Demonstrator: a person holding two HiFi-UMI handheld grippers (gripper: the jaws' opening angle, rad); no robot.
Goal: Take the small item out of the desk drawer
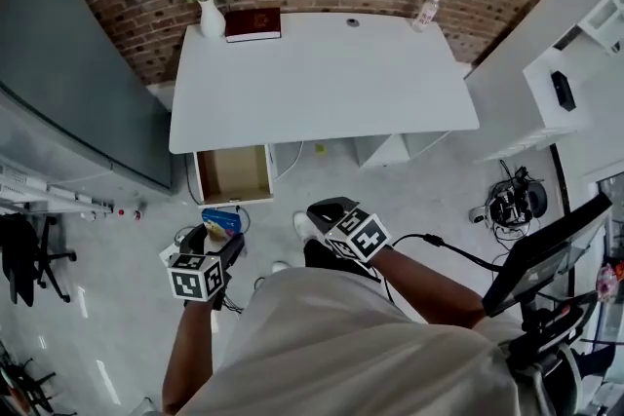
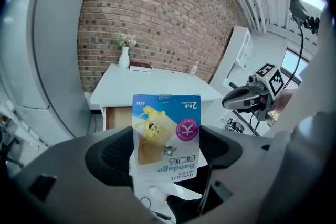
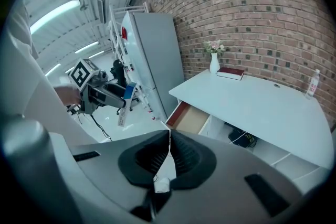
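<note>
A flat blue, yellow and white bandage packet (image 2: 167, 136) stands upright between the jaws of my left gripper (image 2: 167, 152), which is shut on it. From the head view, the packet (image 1: 220, 224) shows just past the left gripper (image 1: 216, 244), low over the floor in front of the open desk drawer (image 1: 233, 173). The drawer looks bare inside. My right gripper (image 3: 168, 157) is shut with nothing between its pads; it hovers (image 1: 330, 211) to the right of the left one. The right gripper view also catches the packet (image 3: 126, 103) and the open drawer (image 3: 190, 118).
The white desk (image 1: 322, 78) carries a vase of flowers (image 1: 209, 5), a dark red book (image 1: 253, 23) and a small bottle (image 1: 426, 12) along its far edge by the brick wall. A grey cabinet (image 1: 73, 83) stands left. Cables (image 1: 512, 203) and a monitor (image 1: 546, 253) lie right.
</note>
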